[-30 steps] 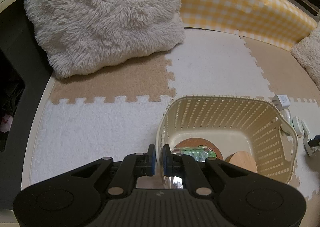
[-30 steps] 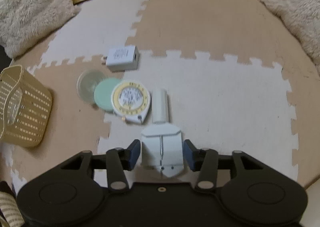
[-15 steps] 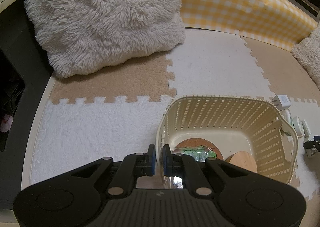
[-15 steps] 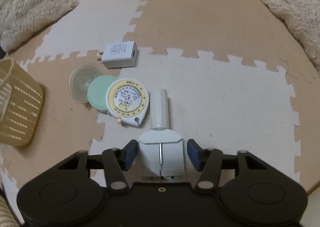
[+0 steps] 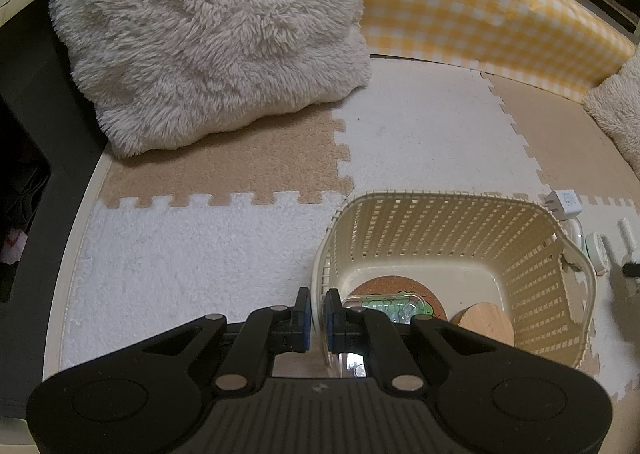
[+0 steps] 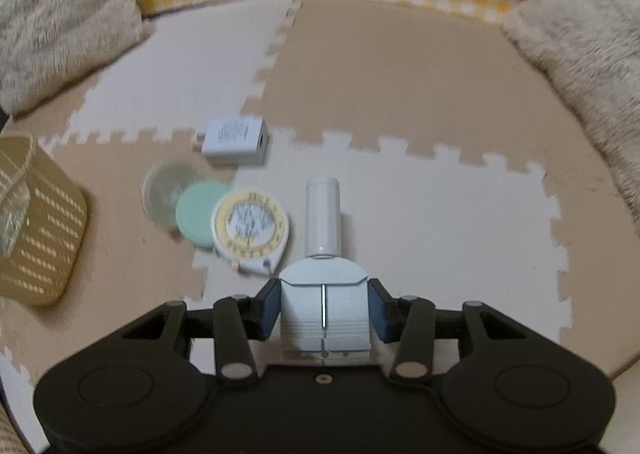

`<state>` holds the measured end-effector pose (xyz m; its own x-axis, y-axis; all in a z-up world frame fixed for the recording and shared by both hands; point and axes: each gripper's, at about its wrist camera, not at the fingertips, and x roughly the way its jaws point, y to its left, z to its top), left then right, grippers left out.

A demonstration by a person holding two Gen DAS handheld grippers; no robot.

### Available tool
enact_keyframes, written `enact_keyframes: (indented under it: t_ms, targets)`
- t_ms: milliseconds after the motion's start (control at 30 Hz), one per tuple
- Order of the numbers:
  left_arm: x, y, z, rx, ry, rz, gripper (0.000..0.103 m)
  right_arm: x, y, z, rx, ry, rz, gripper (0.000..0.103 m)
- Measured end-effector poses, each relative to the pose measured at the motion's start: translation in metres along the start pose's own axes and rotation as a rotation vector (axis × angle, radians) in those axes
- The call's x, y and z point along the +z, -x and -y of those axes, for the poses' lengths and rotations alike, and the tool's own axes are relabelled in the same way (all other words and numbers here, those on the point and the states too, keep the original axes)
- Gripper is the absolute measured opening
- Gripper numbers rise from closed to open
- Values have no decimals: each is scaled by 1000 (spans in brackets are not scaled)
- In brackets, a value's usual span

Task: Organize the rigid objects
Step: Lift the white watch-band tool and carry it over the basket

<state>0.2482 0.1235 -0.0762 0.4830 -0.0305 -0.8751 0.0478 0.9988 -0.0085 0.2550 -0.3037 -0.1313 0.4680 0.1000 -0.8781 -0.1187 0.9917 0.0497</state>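
My left gripper (image 5: 316, 320) is shut on the near rim of the cream lattice basket (image 5: 460, 221). Inside the basket lie a cork coaster (image 5: 372, 290), a clear case with green contents (image 5: 390, 304) and a wooden disc (image 5: 486, 322). My right gripper (image 6: 323, 312) is shut on the flat body of a white tool (image 6: 323, 213), whose round handle points away from me. Left of the tool, on the mat, lie a yellow-rimmed tape measure (image 6: 250, 228), a mint-green disc (image 6: 196, 211), a clear lid (image 6: 166, 191) and a white charger (image 6: 234, 139).
Foam puzzle mats in white and tan cover the floor. A fluffy cushion (image 5: 208, 37) lies at the back left and another (image 6: 580, 65) at the right. A yellow checked bumper (image 5: 480, 9) runs along the back. The basket (image 6: 44, 221) is at the left edge in the right wrist view.
My right jaws have closed from either side onto the white tool's body. The mat and loose items have slid down in the right wrist view and blurred; the tool stays sharp. The left side is unchanged.
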Motion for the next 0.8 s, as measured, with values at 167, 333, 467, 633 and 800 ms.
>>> enact_keyframes:
  t_ms: [167, 333, 467, 633, 800]
  targets:
    - [0, 0, 0, 0, 1, 0, 7, 10, 30, -16, 35, 48, 128, 47]
    - [0, 0, 0, 0, 0, 0, 7, 19, 63, -48, 73, 149, 227, 47]
    - [0, 0, 0, 0, 1, 0, 7, 26, 87, -84, 129, 270, 291, 47]
    - [0, 0, 0, 2, -2, 0, 8, 38, 105, -134, 209, 400, 322, 47]
    - [1, 1, -1, -1, 2, -1, 8, 45, 100, -195, 261, 573, 278, 47]
